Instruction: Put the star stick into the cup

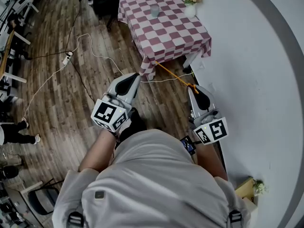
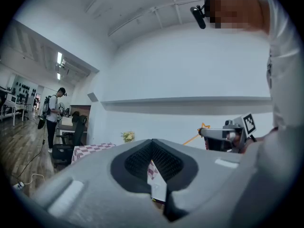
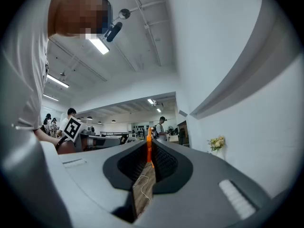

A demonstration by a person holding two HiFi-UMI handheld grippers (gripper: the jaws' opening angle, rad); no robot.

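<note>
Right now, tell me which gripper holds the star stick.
The right gripper: its jaws clamp the orange star stick, which sticks out ahead of it. The left gripper has its jaws together with nothing between them.

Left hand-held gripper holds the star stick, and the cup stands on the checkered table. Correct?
Wrong hand: the right hand-held gripper holds the star stick, as the right gripper view shows, with the orange stick clamped between its jaws. The left hand-held gripper holds nothing. The cup does stand on the checkered table.
</note>
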